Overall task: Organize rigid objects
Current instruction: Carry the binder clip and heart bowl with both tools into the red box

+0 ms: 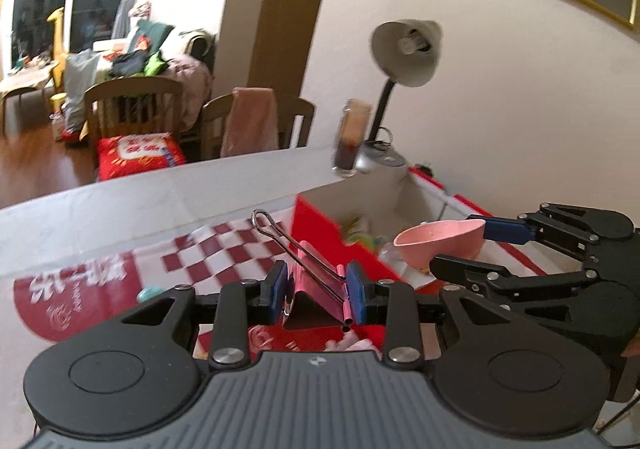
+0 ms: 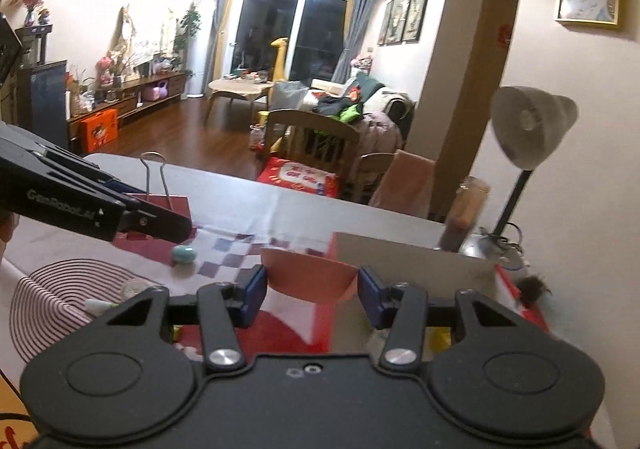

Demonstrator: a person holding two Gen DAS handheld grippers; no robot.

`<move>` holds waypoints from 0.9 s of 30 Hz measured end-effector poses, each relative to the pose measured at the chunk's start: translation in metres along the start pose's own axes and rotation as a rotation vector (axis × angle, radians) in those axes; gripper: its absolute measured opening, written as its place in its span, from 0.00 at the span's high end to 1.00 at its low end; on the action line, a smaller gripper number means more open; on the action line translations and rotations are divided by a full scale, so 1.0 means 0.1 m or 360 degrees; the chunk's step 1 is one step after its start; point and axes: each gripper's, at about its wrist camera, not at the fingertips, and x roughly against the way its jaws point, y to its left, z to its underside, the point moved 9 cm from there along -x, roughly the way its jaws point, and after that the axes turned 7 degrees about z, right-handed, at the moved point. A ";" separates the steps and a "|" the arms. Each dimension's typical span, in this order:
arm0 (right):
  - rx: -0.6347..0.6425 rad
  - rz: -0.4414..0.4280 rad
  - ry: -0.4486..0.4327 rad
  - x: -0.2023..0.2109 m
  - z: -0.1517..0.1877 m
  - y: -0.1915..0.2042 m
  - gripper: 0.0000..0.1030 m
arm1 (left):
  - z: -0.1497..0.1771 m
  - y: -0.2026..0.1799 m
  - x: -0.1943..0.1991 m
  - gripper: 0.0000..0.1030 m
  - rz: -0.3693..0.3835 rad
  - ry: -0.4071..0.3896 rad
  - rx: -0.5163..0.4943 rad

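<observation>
Now the left claw (image 1: 316, 291) is pinching a pink binder clip (image 1: 320, 281) by its body, one wire handle sticking up and away, held above the surface (image 1: 160, 189); the right claw (image 2: 312, 295) pinches a pink bowl (image 2: 310, 277) by its rim beside the open red box (image 1: 320, 225); a small teal egg-shaped object (image 2: 184, 254) lies on the checked cloth (image 1: 224, 249).

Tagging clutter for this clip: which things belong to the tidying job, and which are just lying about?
In the job:
- binder clip, held in the left gripper
- pink bowl, held in the right gripper
- red box

Lying about:
- lamp
- jar
- teal egg
- striped mat
</observation>
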 end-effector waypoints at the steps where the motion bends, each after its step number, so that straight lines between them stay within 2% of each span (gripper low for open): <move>1: -0.0010 0.0005 0.0001 0.00 0.02 -0.08 0.53 | -0.04 -0.07 -0.05 0.69 0.0011 0.0003 -0.0010; 6: -0.0015 0.0007 0.0013 -0.08 0.11 -0.44 0.53 | -0.17 -0.35 -0.33 0.69 0.0054 0.0034 -0.0041; 17: -0.0038 0.0024 0.0133 -0.44 0.39 -1.28 0.53 | -0.34 -0.75 -1.12 0.69 0.0015 0.0137 -0.0019; 22: -0.0025 0.0006 0.0187 -0.62 0.48 -1.52 0.53 | -0.40 -0.82 -1.48 0.69 -0.0003 0.0187 0.0029; 27: -0.0018 -0.0055 0.0251 -0.73 0.61 -1.59 0.53 | -0.46 -0.86 -1.78 0.69 -0.0029 0.0234 0.0041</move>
